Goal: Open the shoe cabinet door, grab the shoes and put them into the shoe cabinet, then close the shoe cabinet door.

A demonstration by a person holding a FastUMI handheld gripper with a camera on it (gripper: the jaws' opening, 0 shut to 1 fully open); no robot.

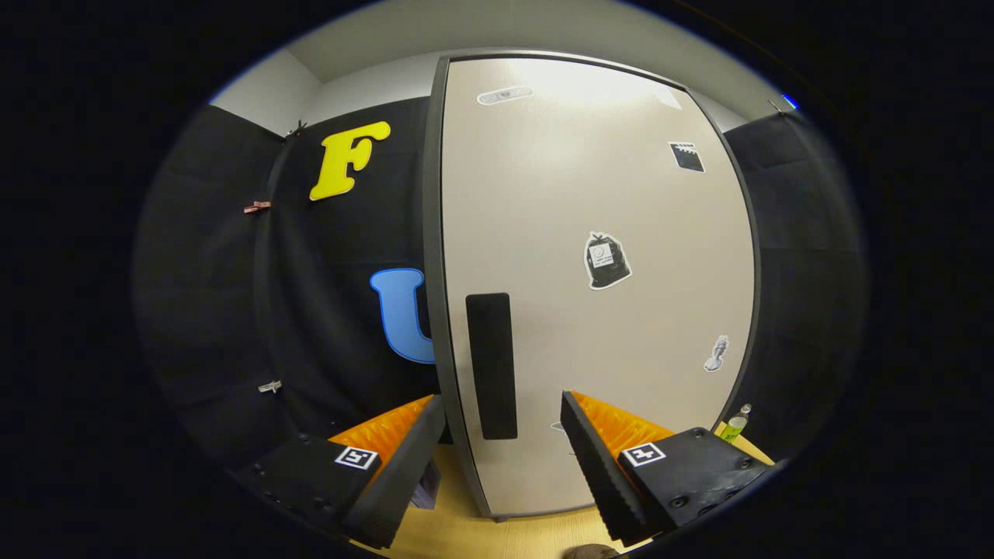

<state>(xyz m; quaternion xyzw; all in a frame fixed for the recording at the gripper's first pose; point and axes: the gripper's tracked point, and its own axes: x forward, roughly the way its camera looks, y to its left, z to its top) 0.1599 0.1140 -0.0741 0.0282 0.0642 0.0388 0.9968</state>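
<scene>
Step in hand: opening the door (598,256), which stands closed just ahead. My jaws (503,458) are released, straddling its handle (491,365) without contact. Next: advance, clench on handle, pull.

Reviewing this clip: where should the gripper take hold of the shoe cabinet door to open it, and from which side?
Probably at the dark vertical handle near the shoe cabinet door's left edge, approached head-on. The open gripper already straddles it, one finger either side.

gripper (503,411) fingers spread apart, straddling left edge of closed shoe cabinet door (598,272); dark handle (491,365) at 12 o'clock between them.
</scene>
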